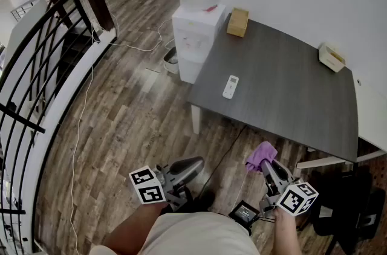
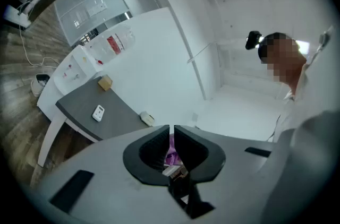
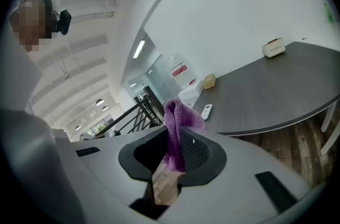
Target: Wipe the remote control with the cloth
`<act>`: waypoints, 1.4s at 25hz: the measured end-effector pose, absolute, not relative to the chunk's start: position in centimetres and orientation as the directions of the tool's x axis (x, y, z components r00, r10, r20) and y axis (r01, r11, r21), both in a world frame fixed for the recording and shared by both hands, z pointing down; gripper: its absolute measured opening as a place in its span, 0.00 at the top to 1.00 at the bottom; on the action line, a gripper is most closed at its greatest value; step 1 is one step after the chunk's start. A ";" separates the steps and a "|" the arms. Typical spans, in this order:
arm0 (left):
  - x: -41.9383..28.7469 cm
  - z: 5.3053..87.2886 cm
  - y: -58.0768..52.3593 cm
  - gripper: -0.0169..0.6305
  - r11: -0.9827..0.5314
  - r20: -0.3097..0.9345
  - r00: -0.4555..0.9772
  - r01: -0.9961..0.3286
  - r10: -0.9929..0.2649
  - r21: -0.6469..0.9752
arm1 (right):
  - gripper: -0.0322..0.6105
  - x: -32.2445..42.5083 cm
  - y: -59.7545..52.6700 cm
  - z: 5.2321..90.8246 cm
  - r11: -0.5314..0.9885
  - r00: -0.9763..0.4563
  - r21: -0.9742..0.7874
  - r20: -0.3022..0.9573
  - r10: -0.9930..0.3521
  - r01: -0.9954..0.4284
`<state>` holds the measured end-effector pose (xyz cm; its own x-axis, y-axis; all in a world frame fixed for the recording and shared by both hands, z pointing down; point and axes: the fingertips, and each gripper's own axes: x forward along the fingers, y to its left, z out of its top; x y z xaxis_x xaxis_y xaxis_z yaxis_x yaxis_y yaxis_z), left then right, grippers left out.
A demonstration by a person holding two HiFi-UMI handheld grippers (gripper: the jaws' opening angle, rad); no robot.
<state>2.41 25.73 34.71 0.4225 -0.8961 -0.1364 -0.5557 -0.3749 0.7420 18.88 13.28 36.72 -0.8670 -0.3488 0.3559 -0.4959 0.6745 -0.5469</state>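
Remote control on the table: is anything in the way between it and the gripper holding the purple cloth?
Nothing visible is in the way. The remote control lies alone near the front edge of the grey table, and the right gripper, shut on the purple cloth, is off the table, over the floor.

The cloth (image 1: pixel 261 156) is showing purple, the remote (image 1: pixel 230 86) is gleaming white against the dark grey desk (image 1: pixel 284 104), the box (image 1: pixel 237 22) is looking tan, and the floor (image 1: pixel 139 121) is showing brown wood grain.

Purple cloth (image 3: pixel 177 121) tight between the jaws
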 end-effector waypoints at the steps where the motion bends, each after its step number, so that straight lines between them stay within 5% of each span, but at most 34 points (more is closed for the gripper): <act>1: 1.9 35.1 25.0 0.96 -0.369 -0.123 0.424 -0.569 -0.897 0.735 | 0.84 18.4 12.5 37.0 0.688 -0.866 -0.530 0.364 -0.344 -0.496; 6: -1.2 37.5 20.1 0.96 -0.323 -0.041 0.411 -0.645 -0.911 0.693 | 0.84 14.6 8.4 39.1 0.729 -0.867 -0.491 0.400 -0.298 -0.477; 11: -4.3 41.6 13.5 0.77 -0.309 0.077 0.459 -0.702 -0.885 0.641 | 0.84 11.3 3.5 41.5 0.733 -0.819 -0.427 0.484 -0.308 -0.529; 18: -7.8 48.5 3.5 0.75 -0.384 0.367 0.504 -0.853 -0.782 0.354 | 0.84 3.9 -4.7 45.7 0.851 -0.643 -0.078 0.691 -0.330 -0.520; 23: -7.2 53.3 -1.6 0.69 -0.467 0.509 0.515 -0.853 -0.690 0.232 | 0.85 -1.1 -9.3 49.5 0.927 -0.491 0.175 0.807 -0.329 -0.333; 35: -7.0 59.6 -6.4 0.68 -0.506 0.724 0.362 -0.862 -0.588 0.020 | 0.85 -9.6 -17.3 55.4 0.921 -0.266 0.332 0.924 -0.275 0.202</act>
<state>-7.04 -6.36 59.60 0.3615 -0.5880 0.7236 -0.8623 -0.5059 0.0197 -9.61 -17.33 55.38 -0.2661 -0.2746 0.9240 0.2016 0.9215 0.3320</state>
